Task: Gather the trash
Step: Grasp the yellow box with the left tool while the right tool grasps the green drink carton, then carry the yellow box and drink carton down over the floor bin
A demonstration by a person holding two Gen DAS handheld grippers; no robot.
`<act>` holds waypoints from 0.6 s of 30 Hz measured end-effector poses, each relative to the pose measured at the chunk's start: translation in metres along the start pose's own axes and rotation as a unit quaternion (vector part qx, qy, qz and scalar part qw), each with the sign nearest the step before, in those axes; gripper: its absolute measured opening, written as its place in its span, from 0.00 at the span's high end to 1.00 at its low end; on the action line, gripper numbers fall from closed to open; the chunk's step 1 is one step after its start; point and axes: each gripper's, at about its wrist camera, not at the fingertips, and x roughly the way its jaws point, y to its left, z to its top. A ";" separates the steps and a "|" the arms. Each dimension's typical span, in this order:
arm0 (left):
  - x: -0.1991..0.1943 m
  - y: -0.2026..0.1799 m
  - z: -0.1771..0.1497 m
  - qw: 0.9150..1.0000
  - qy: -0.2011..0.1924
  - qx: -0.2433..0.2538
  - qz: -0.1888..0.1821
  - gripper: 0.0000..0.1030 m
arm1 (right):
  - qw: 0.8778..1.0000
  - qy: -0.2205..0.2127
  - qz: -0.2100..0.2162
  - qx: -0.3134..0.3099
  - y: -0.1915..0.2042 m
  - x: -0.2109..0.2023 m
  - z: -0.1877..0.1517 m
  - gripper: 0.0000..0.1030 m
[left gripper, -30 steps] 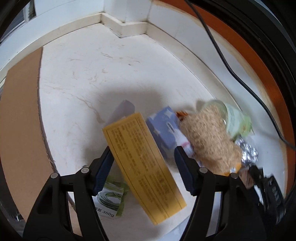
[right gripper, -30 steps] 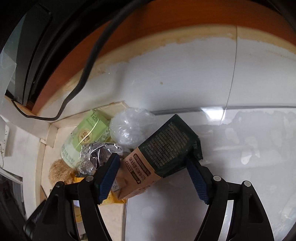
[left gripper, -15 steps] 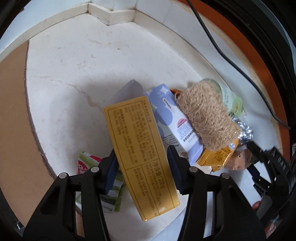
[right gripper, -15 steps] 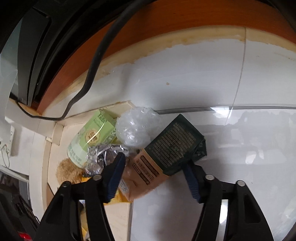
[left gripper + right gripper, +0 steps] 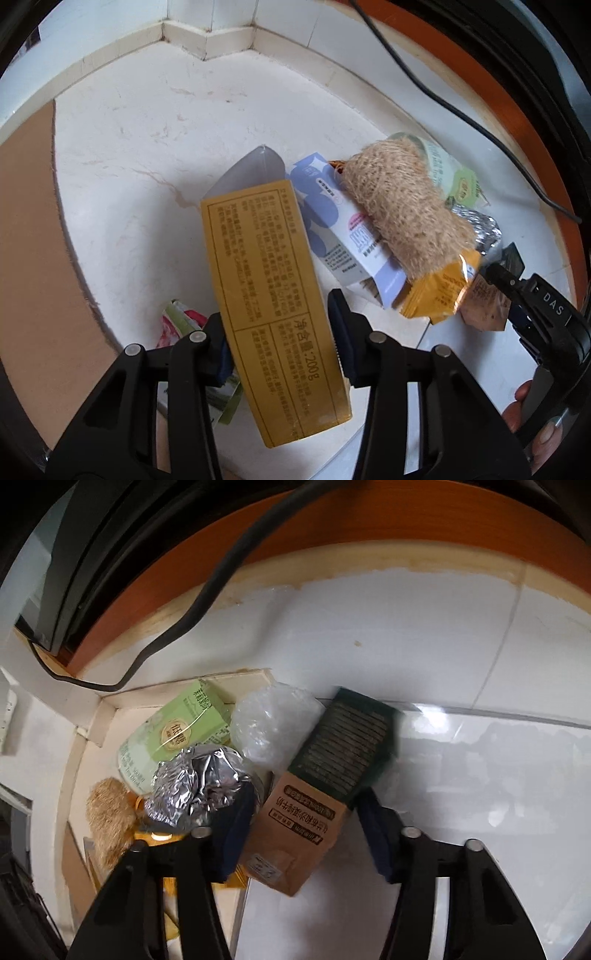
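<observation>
A pile of trash lies on the white floor by the wall. In the left wrist view a long yellow box [image 5: 273, 302] stands between the fingers of my left gripper [image 5: 280, 339]. Its jaws are closing and both pads touch the box's long edges. In the right wrist view a brown and dark green carton [image 5: 321, 794] lies between the fingers of my right gripper [image 5: 304, 819]. Those jaws are closing too, with the pads near the carton's sides and a slim gap showing. A foil ball [image 5: 199, 782] touches the left finger from outside.
Around them lie a straw-coloured fibre roll [image 5: 402, 214], a blue and white pouch [image 5: 332, 229], an orange sachet [image 5: 439, 291], a green drink carton [image 5: 177, 731] and a clear plastic wad [image 5: 269, 727]. A black cable [image 5: 443, 103] runs along the orange skirting. A brown board [image 5: 33, 240] lies at left.
My left jaws have narrowed onto the yellow box, and the view has shifted toward the pile. My right jaws have closed in around the brown and green carton.
</observation>
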 end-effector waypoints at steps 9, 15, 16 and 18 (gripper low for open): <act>-0.060 -0.008 -0.025 0.998 -0.023 0.037 -0.054 0.61 | 0.998 -0.025 0.026 -0.042 -0.017 -0.059 -0.025 0.62; -0.114 -0.010 -0.061 0.994 -0.027 0.058 -0.092 0.61 | 0.994 -0.030 0.077 -0.067 -0.020 -0.119 -0.061 0.62; -0.125 -0.009 -0.070 0.993 -0.027 0.062 -0.096 0.61 | 0.993 -0.030 0.084 -0.072 -0.028 -0.133 -0.070 0.62; -0.146 -0.006 -0.087 0.992 -0.027 0.067 -0.104 0.61 | 0.991 -0.029 0.102 -0.084 -0.047 -0.167 -0.087 0.62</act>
